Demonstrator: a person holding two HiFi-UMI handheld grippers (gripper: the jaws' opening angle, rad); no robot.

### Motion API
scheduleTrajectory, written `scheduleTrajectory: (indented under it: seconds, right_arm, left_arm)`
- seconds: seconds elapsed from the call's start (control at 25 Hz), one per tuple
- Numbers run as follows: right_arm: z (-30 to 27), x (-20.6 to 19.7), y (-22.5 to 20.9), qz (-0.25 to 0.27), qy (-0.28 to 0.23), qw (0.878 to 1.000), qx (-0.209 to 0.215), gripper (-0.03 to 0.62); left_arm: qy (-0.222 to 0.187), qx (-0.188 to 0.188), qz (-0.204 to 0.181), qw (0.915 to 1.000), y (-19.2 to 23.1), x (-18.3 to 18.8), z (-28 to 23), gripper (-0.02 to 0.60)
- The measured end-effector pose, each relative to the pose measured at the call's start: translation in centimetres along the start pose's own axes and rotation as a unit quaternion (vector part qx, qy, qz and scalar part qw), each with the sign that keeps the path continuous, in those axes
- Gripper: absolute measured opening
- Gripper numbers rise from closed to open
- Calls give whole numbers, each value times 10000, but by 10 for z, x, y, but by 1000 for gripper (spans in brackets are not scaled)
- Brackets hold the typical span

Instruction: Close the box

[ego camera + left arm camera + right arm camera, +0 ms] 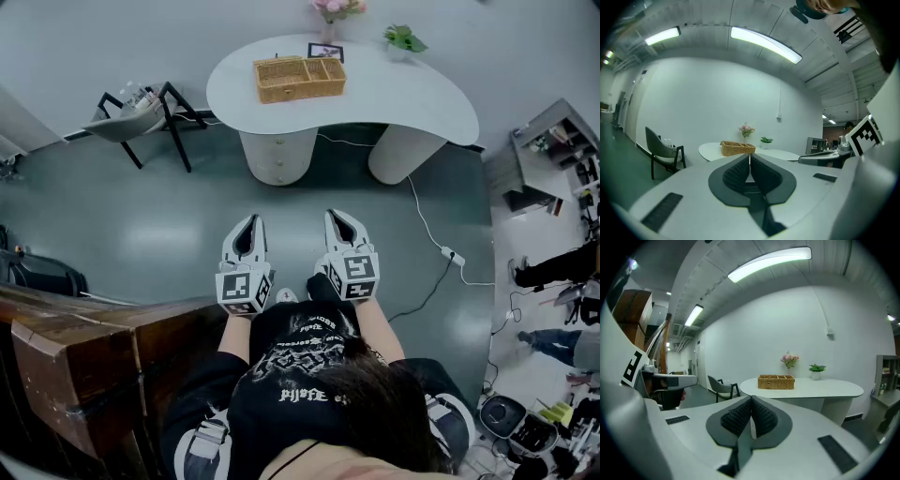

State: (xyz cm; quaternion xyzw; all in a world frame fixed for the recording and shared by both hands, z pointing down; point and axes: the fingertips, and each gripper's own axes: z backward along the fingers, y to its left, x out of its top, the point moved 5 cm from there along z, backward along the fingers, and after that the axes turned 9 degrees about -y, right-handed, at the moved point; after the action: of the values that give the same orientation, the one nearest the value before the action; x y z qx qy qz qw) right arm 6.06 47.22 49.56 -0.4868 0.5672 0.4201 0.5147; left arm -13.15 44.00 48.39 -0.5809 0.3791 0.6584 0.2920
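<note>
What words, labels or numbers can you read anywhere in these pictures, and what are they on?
Black shirt: white print, too stylised and blurred to read.
Marker cubes: black-and-white square patterns only, no words.
Framed picture on the white table: too small to read.
Nothing else in any view carries readable text.

Shirt print (302, 373) — white, stylised, illegible
</note>
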Motion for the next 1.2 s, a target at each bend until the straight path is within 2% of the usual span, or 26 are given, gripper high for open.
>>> scheduleTrajectory:
  seconds: [0.28,0.48,0.68,0.92,1.2]
  right_arm:
    - [7,2,4,58,21,10000,-3,24]
    - [3,-3,-9,-345,-27,9992,-214,25]
    - [-16,-6,-25,-380,-77,9990,-211,25]
    - [-60,-5,-45,-444,-25,9990,-29,25]
    - [-118,-4,-78,-476,88,9986,191,25]
  left_arm:
    - [0,31,54,10000,-2,0,7,29]
    - [-53,104,121,9999,-2,-1,5,29]
    - [12,309,150,9994,4,-7,-5,29]
    - [107,393,76,9991,11,-10,-42,29]
    - [182,437,14,9989,16,-13,-109,29]
